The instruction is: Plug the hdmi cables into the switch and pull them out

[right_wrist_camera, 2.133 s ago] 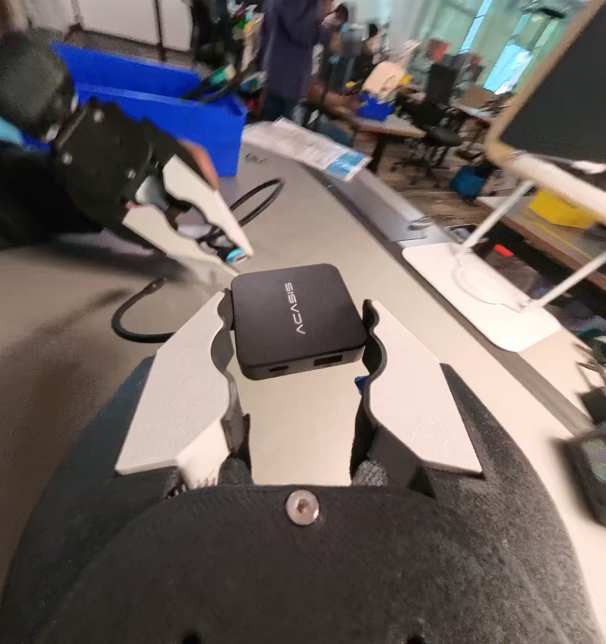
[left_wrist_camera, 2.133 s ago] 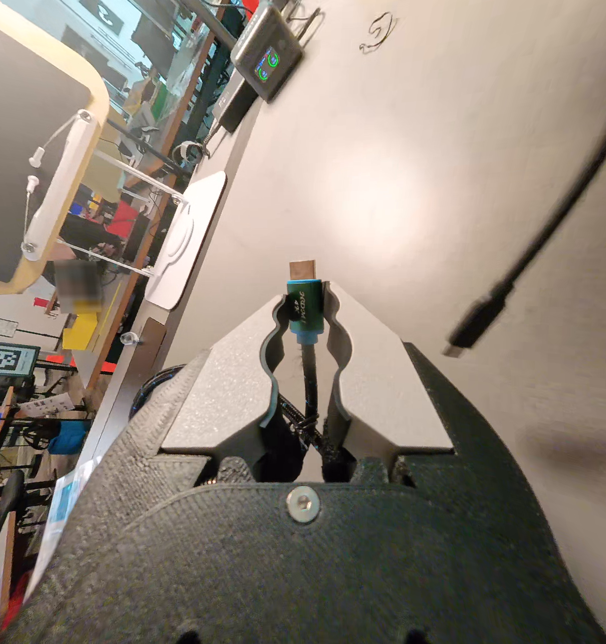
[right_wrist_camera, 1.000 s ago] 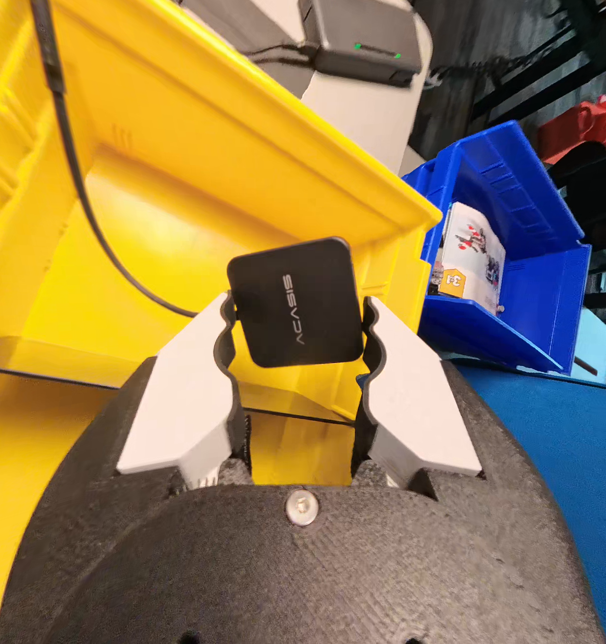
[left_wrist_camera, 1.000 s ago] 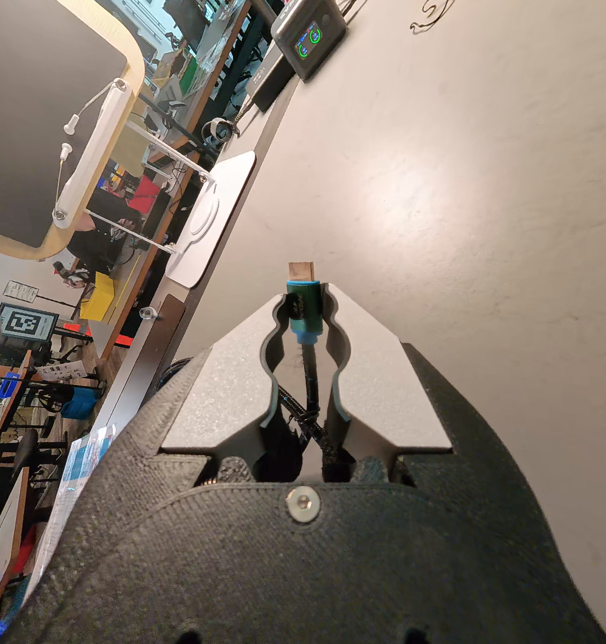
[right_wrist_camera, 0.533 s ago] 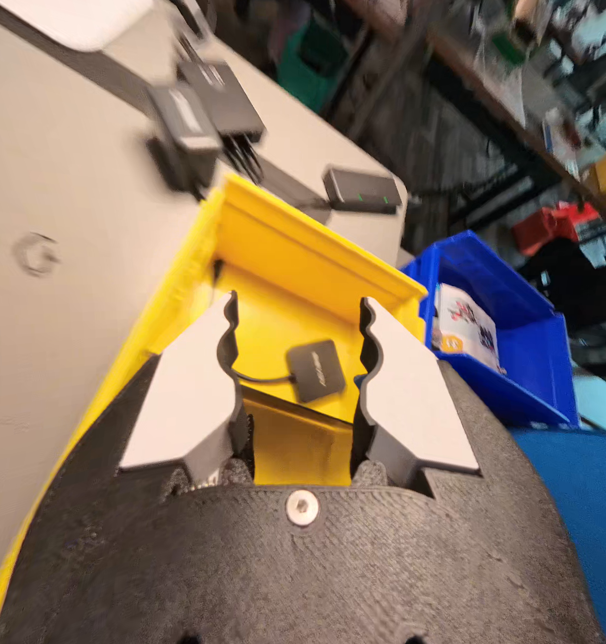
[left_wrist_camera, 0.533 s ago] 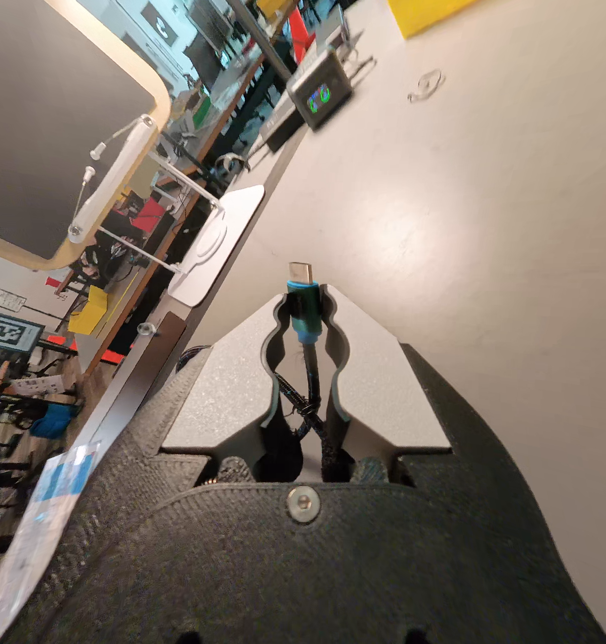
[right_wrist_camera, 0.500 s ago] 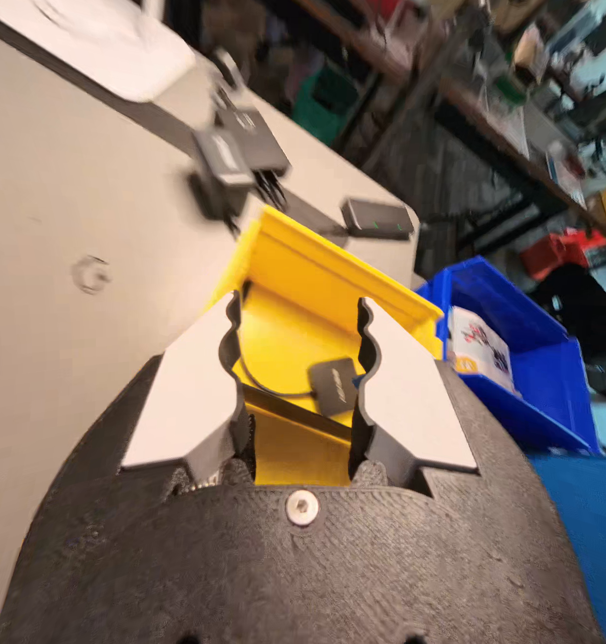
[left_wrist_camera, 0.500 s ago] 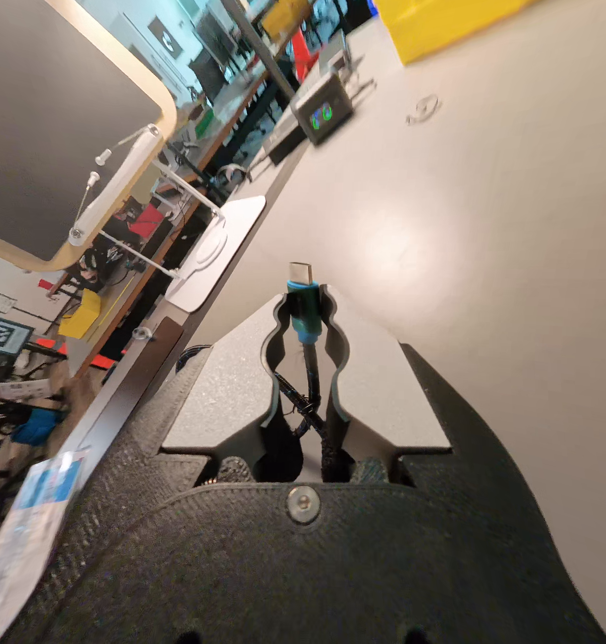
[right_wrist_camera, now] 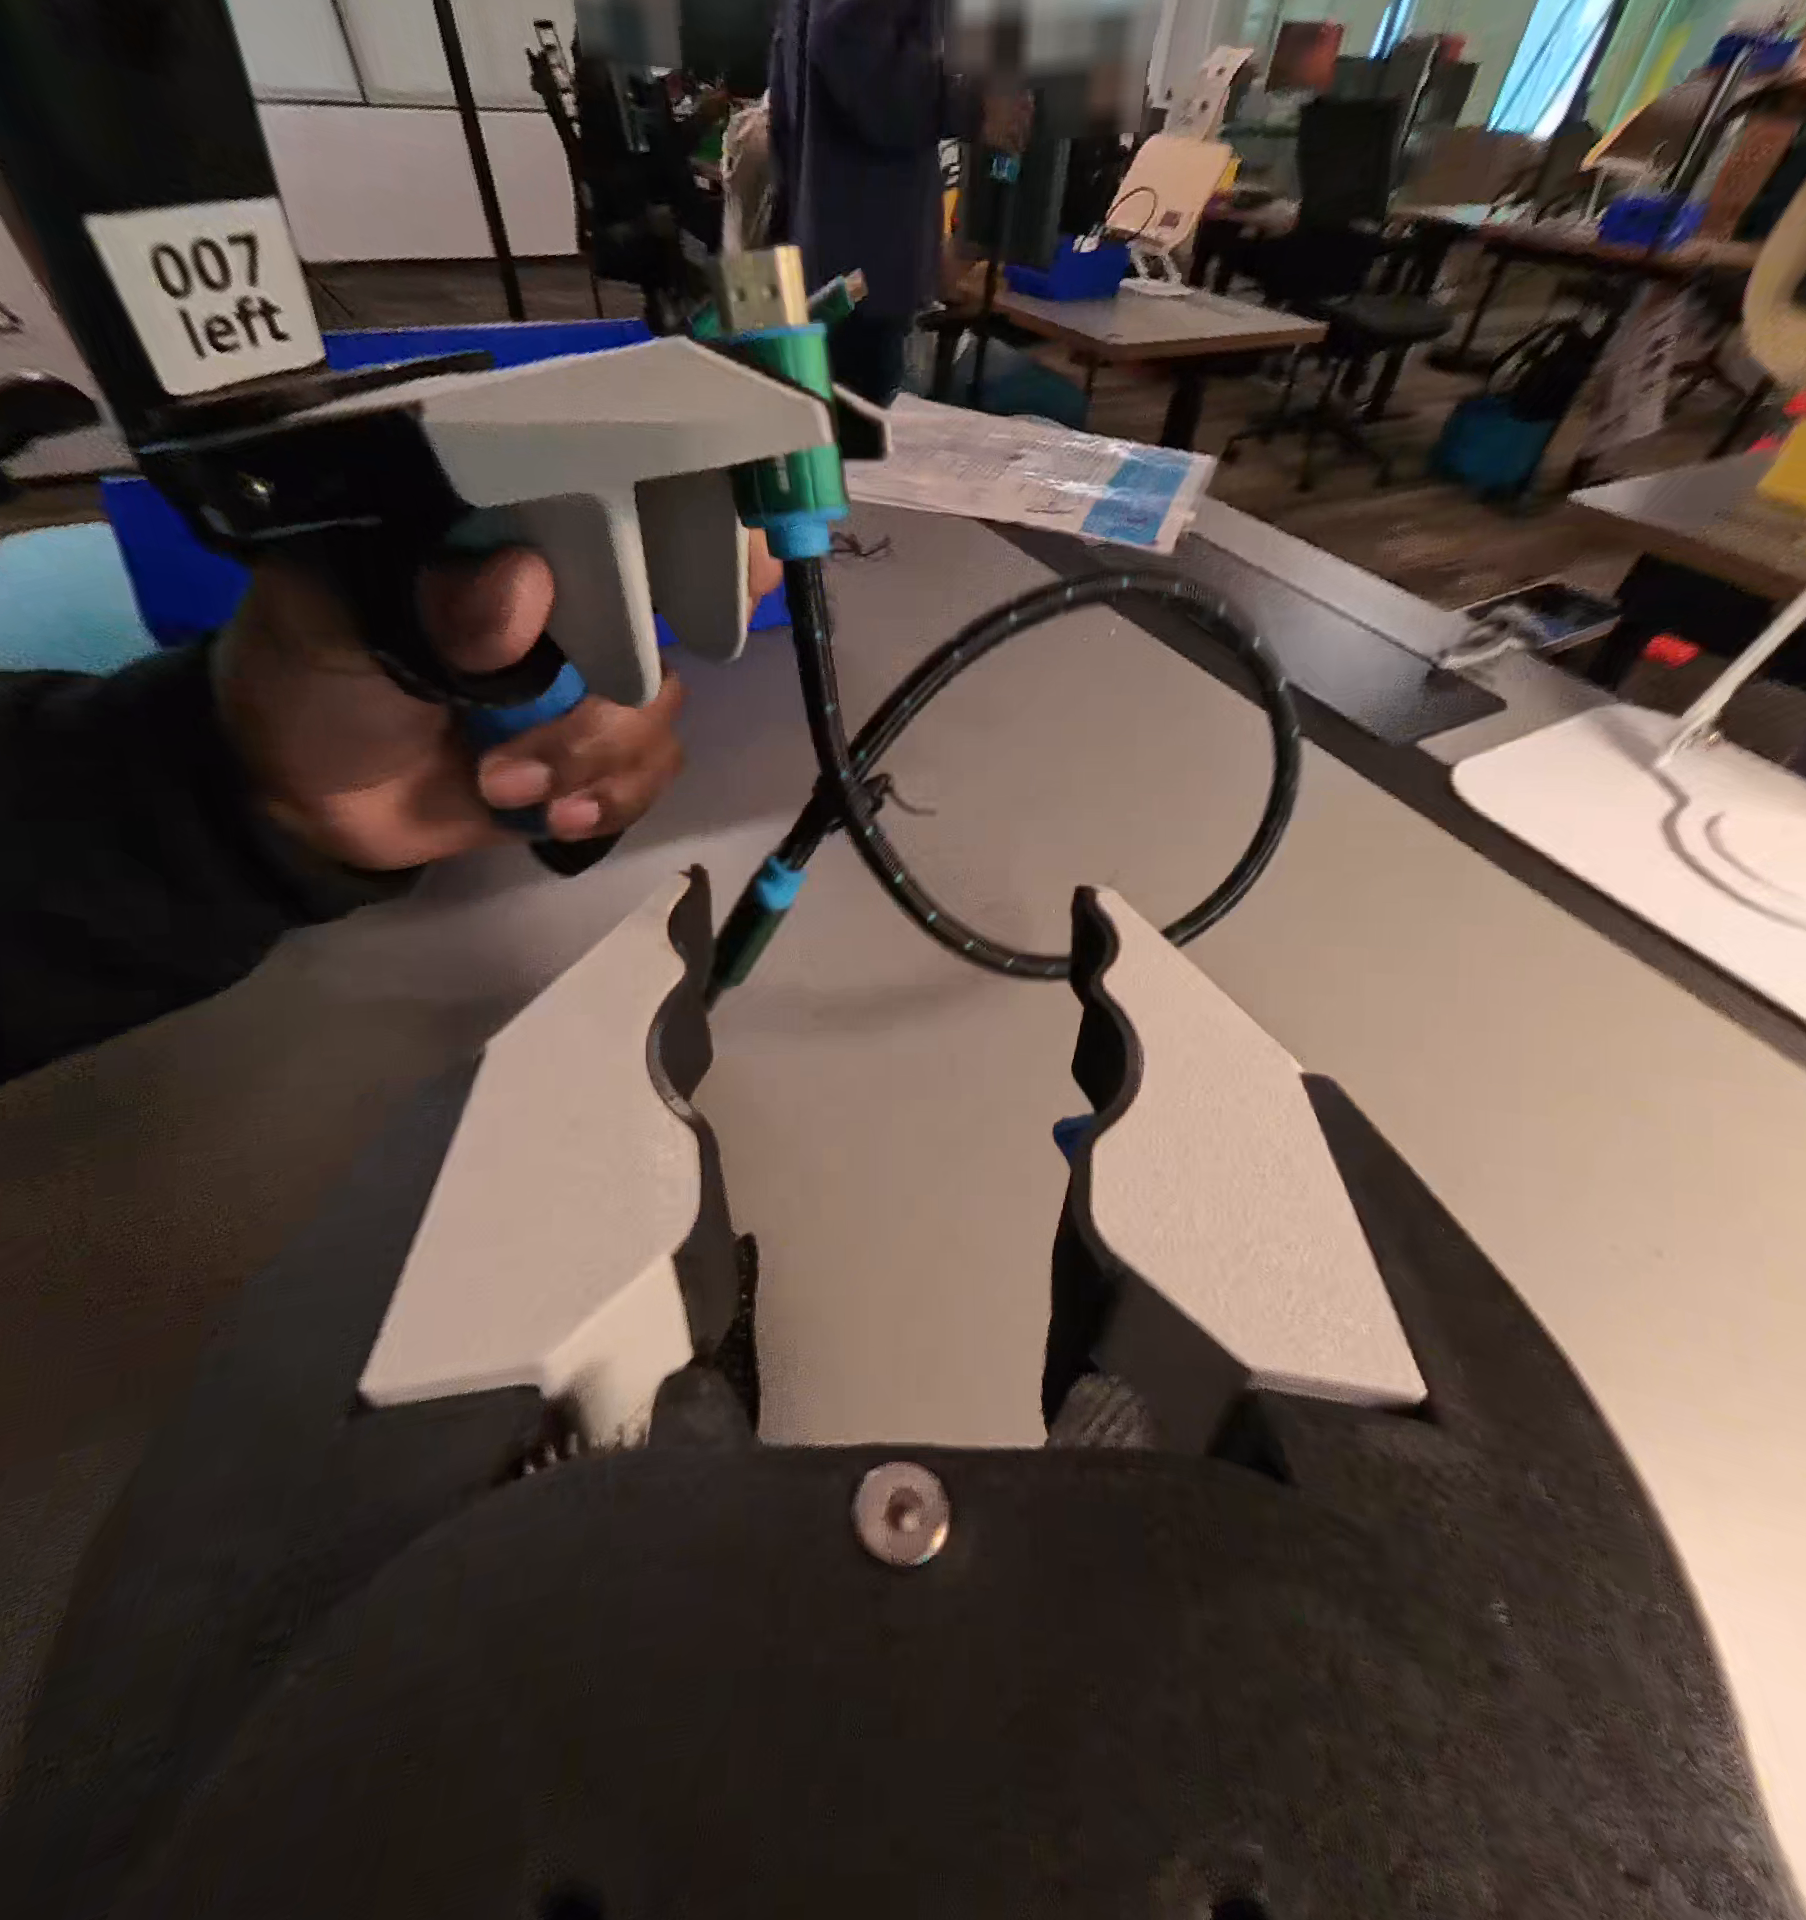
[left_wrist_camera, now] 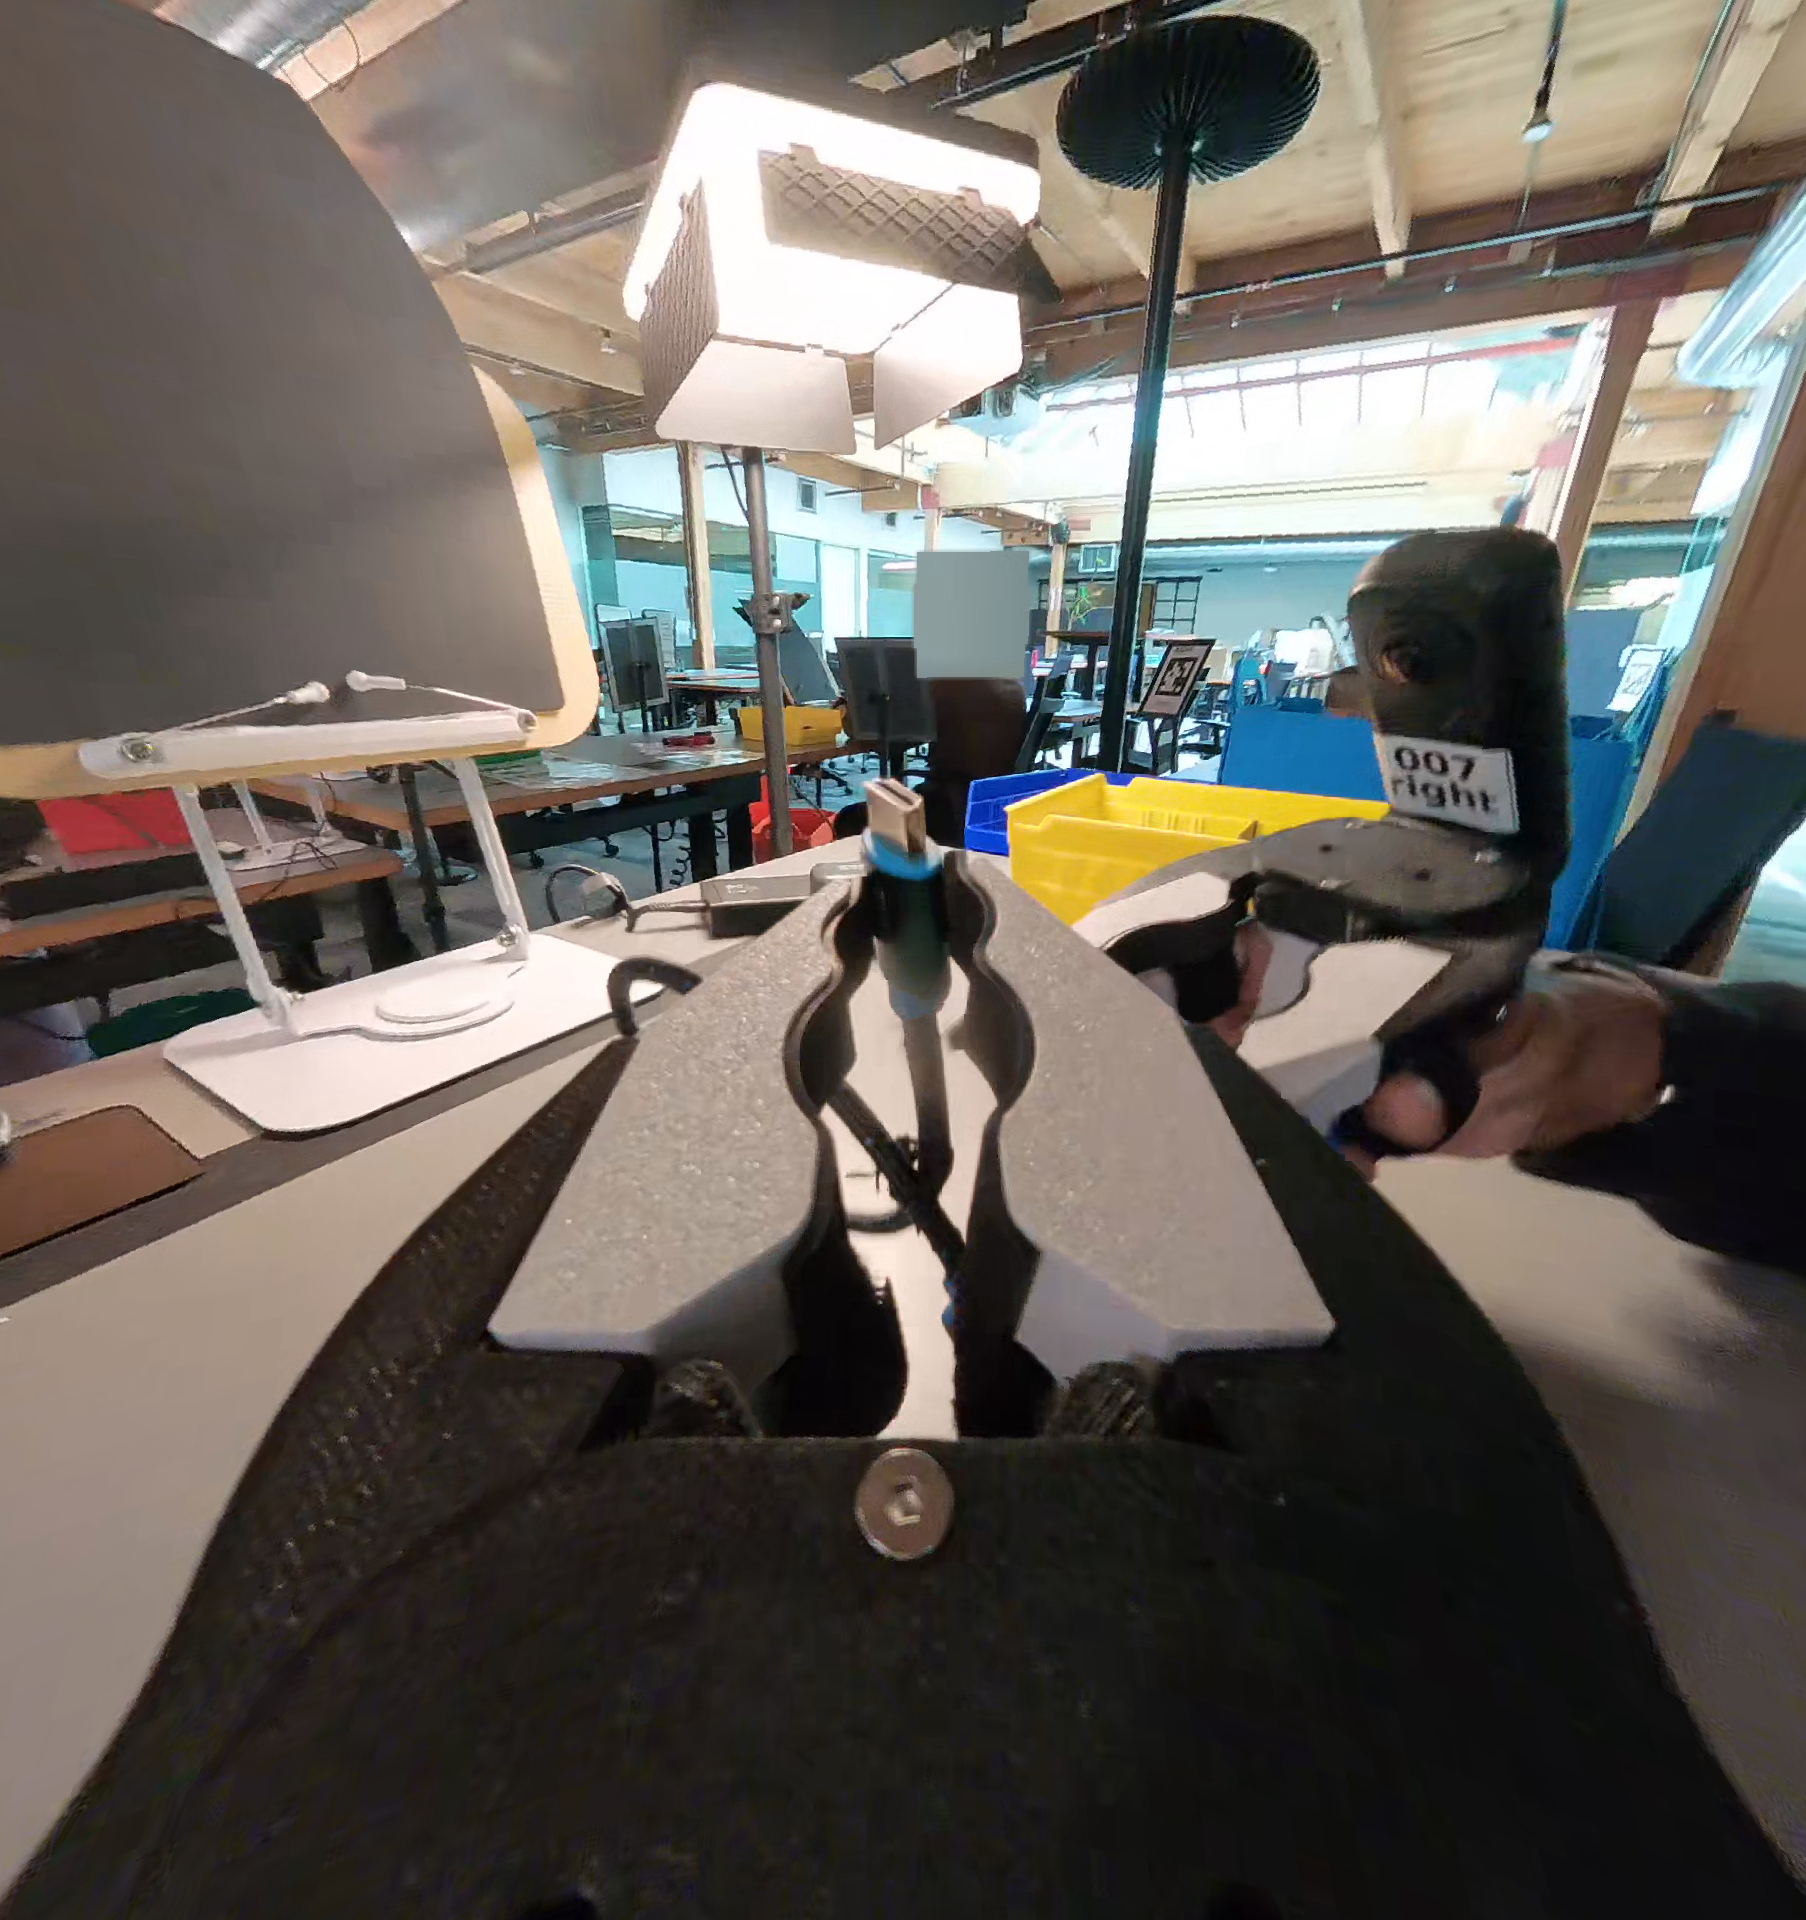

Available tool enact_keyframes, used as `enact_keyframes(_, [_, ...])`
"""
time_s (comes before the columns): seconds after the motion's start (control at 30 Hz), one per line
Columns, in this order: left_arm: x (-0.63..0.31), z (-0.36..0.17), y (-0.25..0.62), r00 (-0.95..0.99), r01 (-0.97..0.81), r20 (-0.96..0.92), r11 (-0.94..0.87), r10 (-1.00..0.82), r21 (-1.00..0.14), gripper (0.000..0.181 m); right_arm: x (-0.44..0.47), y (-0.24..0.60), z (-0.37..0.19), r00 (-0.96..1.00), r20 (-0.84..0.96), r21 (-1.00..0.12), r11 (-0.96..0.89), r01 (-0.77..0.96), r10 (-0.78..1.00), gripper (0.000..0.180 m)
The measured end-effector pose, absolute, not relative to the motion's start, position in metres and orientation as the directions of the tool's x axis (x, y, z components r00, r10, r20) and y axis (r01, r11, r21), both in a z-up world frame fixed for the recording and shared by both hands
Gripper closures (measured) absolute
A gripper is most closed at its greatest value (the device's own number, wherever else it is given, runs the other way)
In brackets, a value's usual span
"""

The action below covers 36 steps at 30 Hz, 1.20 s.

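left gripper [left_wrist_camera: 904, 883] clamps green hdmi plug [left_wrist_camera: 907, 914], braided cable [right_wrist_camera: 1138, 779] looped; right gripper [right_wrist_camera: 883, 904] jaws apart, empty

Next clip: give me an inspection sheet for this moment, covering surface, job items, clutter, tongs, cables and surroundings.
Surface: grey table, mostly bare.
Job's things: HDMI cable, one green plug held upright; the other plug hangs low. Switch: nothing seen.
Clutter: white stand base, yellow bin, blue bin, bagged papers.
Tongs: left tongs shut on the plug; right tongs open, empty.
Cables: cable forms one loop, tied where it crosses.
Surroundings: studio light, desks, chairs.
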<state>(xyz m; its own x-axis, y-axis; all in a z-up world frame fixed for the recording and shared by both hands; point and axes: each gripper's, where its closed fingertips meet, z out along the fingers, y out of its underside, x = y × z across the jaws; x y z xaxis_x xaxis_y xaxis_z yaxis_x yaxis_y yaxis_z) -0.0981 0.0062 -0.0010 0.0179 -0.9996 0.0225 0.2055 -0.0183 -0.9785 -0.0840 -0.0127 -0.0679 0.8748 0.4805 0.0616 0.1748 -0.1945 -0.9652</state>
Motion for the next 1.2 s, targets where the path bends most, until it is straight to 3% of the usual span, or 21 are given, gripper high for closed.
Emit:
enact_keyframes(0.2, [-0.092,-0.005,0.001,-0.049,0.198,0.072,-0.080,-0.996,-0.977,0.167,-0.106,0.009,-0.085,0.872,0.105,-0.951,-0.209,0.229,0.479,0.116])
enact_keyframes(0.33, [-0.087,-0.008,-0.005,-0.087,0.199,0.110,-0.126,-0.990,-0.972,0.167,-0.112,0.009,-0.085,0.871,0.065,-0.964,-0.194,0.180,0.486,0.124])
enact_keyframes(0.6, [-0.092,0.001,-0.006,-0.148,0.266,0.185,-0.219,-0.971,-0.939,0.167,-0.123,-0.003,-0.075,0.826,-0.109,-0.978,-0.207,0.009,0.553,0.120])
enact_keyframes(0.8, [-0.086,-0.001,-0.023,-0.259,0.254,0.230,-0.296,-0.938,-0.921,0.167,-0.124,-0.003,-0.078,0.831,-0.127,-0.978,-0.207,-0.015,0.542,0.157])
enact_keyframes(1.2, [-0.092,-0.005,0.006,-0.167,0.226,0.297,-0.330,-0.940,-0.917,0.155,-0.053,-0.022,-0.074,0.919,-0.039,-0.957,-0.278,0.079,0.393,0.166])
